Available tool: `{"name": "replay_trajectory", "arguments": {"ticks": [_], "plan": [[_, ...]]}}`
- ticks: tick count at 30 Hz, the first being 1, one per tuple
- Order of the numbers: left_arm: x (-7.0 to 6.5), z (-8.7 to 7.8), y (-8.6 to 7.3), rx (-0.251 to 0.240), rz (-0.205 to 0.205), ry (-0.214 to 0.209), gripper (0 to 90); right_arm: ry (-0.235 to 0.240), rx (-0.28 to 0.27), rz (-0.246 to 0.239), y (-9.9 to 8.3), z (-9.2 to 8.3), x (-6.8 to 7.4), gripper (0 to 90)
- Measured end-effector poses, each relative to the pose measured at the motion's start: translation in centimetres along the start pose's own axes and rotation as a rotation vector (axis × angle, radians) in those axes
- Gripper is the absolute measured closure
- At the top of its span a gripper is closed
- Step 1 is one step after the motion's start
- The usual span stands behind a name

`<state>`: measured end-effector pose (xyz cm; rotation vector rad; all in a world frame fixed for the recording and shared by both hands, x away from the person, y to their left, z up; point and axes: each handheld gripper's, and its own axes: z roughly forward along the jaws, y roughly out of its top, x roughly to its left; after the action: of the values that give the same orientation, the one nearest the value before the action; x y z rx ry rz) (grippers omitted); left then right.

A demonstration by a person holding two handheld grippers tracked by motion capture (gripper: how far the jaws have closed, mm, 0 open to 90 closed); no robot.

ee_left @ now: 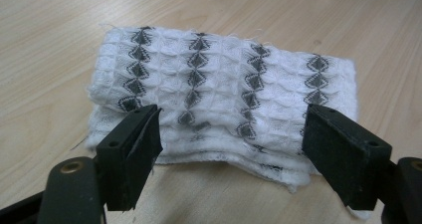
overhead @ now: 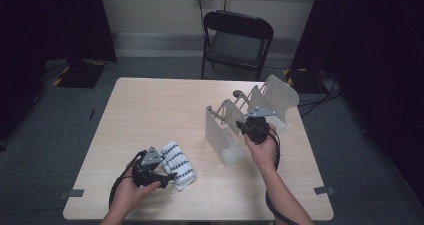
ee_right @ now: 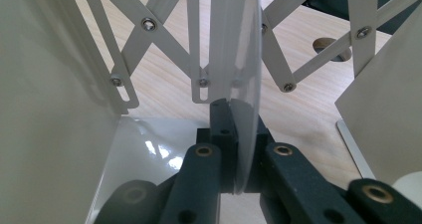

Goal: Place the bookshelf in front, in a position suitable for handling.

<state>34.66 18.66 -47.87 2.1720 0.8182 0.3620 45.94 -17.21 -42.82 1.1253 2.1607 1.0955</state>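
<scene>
Left gripper (ee_left: 231, 134) fingers stand apart around the folded towel (ee_left: 224, 94) on the desk (overhead: 150, 110); right gripper (ee_right: 234, 149) fingers clamp a rack (overhead: 240, 120) divider.

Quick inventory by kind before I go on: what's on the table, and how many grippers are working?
Folded white cloth with dark diamond pattern: 1
White expanding metal rack: 1
Handheld grippers: 2, the left gripper open at the cloth, the right gripper shut on a rack divider
Total: 4
</scene>
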Motion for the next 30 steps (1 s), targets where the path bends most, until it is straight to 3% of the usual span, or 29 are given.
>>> {"name": "replay_trajectory", "arguments": {"ticks": [8, 15, 17, 24, 27, 30], "plan": [[0.1, 0.1, 0.1, 0.009, 0.001, -0.006, 23.3, 0.017, 0.024, -0.008, 0.4, 1.0, -0.1, 72.0], [0.2, 0.3, 0.1, 0.012, -0.001, -0.007, 23.5, 0.012, 0.059, 0.042, 1.0, 2.0, -0.2, 58.5], [0.2, 0.5, 0.1, 0.014, 0.001, -0.010, 23.6, 0.029, 0.058, 0.050, 1.2, 2.1, -0.3, 57.9], [0.4, 0.6, 0.1, 0.021, 0.002, -0.013, 23.6, 0.077, 0.081, 0.072, 1.7, 2.7, -0.6, 77.6], [0.5, 0.5, 0.3, 0.015, 0.003, -0.018, 23.6, 0.063, 0.083, 0.069, 1.7, 2.9, -0.7, 88.3], [0.5, 0.4, 0.7, 0.008, 0.012, -0.009, 23.6, 0.055, 0.082, 0.041, 1.6, 2.9, -0.8, 90.0]]}}
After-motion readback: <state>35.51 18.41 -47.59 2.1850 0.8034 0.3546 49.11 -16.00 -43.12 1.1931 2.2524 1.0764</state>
